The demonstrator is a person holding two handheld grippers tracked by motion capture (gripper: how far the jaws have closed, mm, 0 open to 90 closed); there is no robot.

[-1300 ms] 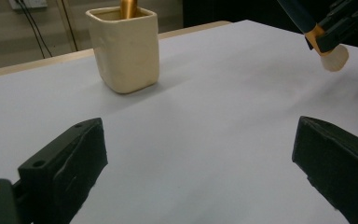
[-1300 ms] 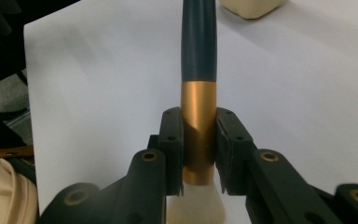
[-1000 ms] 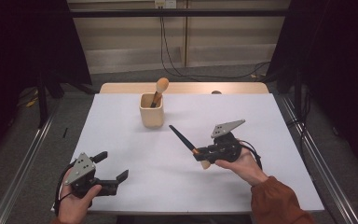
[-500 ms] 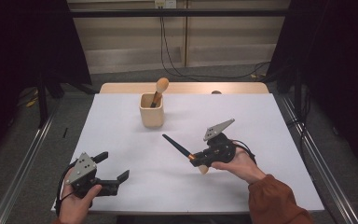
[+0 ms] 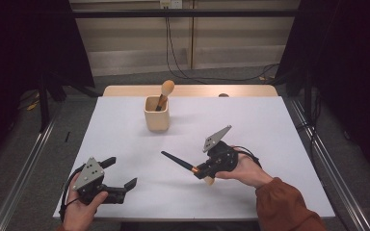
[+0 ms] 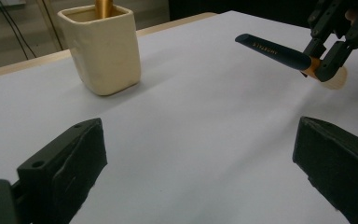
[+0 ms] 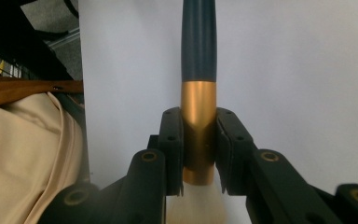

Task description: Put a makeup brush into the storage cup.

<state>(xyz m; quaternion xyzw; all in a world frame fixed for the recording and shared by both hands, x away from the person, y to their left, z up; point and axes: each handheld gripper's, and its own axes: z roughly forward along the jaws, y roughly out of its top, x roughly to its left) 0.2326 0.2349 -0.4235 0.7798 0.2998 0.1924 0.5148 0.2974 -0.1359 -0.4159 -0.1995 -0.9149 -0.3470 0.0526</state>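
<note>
Brush (image 7: 198, 93) clamped by its gold collar in right gripper (image 7: 198, 154); left gripper (image 5: 120, 174) gapes wide.

White table (image 5: 289, 125) (wooden edge), grey floor (image 5: 24, 144)

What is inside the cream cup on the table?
One brush stands inside the cream cup, leaning right: its golden ferrule and tan bristle head rise above the rim. The cup wall covers its handle and whatever else lies at the bottom.
</note>
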